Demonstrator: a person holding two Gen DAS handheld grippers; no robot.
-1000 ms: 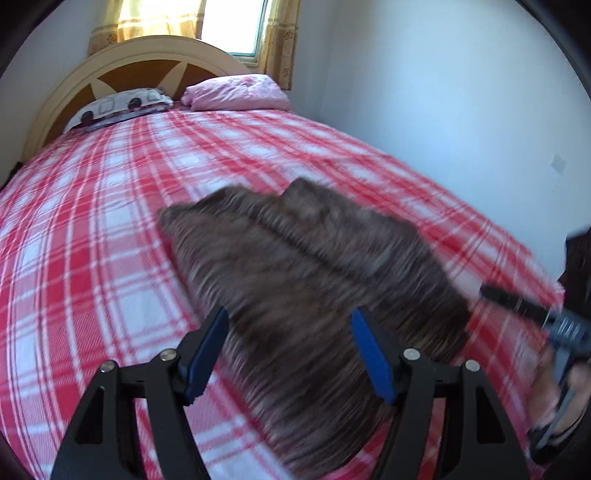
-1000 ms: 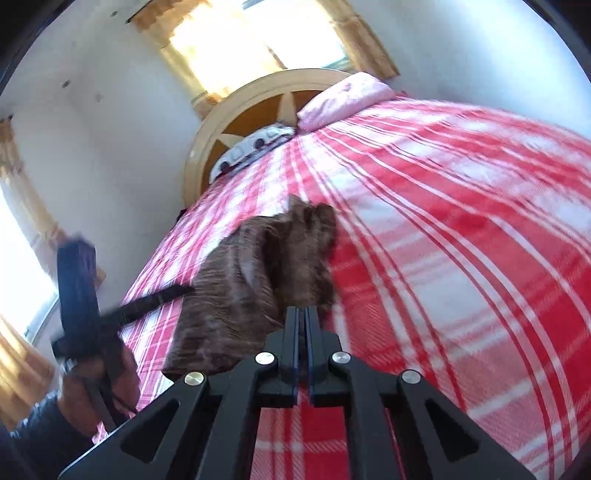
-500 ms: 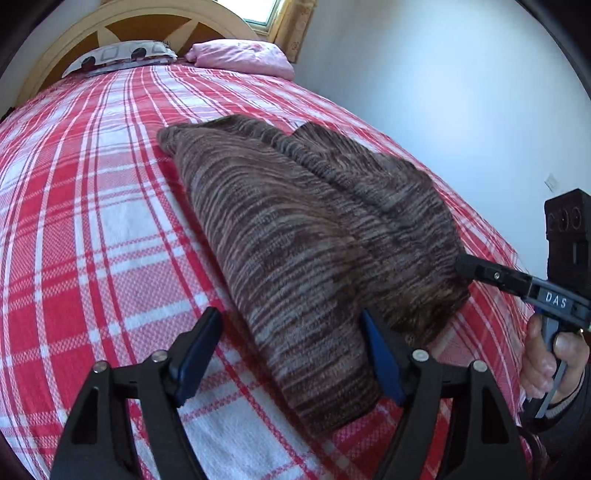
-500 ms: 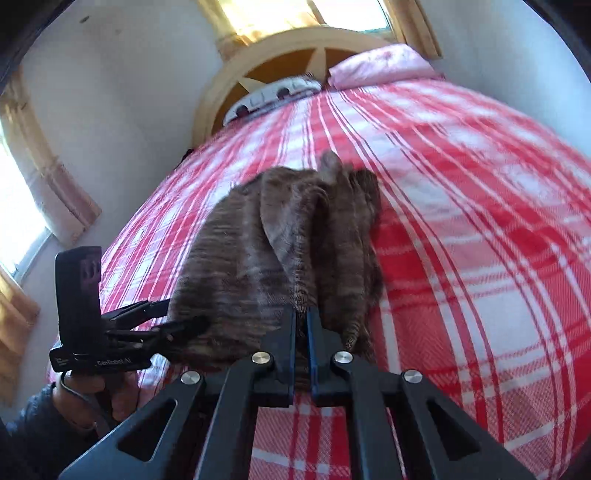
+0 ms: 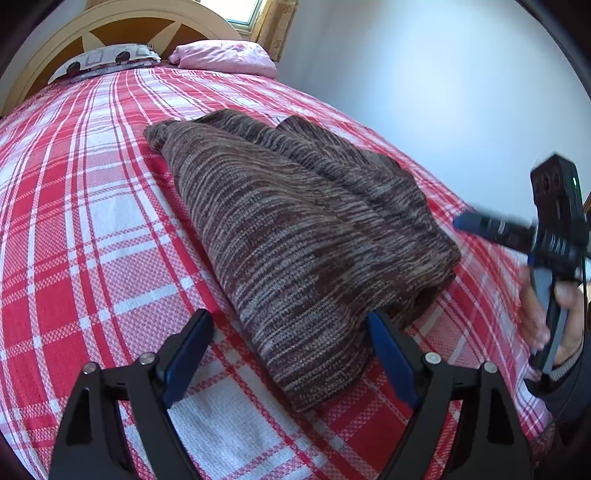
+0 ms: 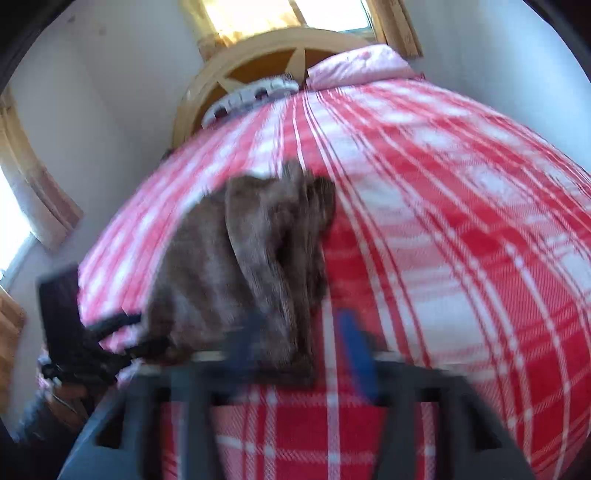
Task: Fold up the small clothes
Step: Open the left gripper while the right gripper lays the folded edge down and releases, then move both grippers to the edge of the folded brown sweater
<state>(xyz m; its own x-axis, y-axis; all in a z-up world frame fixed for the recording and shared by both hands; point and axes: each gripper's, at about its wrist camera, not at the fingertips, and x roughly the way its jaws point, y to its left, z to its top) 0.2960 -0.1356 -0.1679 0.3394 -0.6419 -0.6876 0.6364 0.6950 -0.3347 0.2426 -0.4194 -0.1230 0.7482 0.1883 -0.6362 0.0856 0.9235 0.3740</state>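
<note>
While a folded brown knit garment (image 5: 303, 236) lies on the bed (image 5: 74, 221), near its foot edge and toward the right side, two hand-held grippers hover at that end. The bed has a red and white plaid cover, with two pillows (image 5: 225, 57) against the headboard (image 5: 122, 22) at the far edge. The left hand-held gripper (image 5: 290, 356) has just been opening; its blue pads (image 5: 188, 350) stand wide apart on either side of the garment's near corner, not pressing it. The right hand-held gripper (image 6: 299, 347) is blurred and has just been opening too; its jaws are parted at the garment's near edge, holding nothing. A hand (image 5: 550, 314) grips its handle beside the bed's right edge.
</note>
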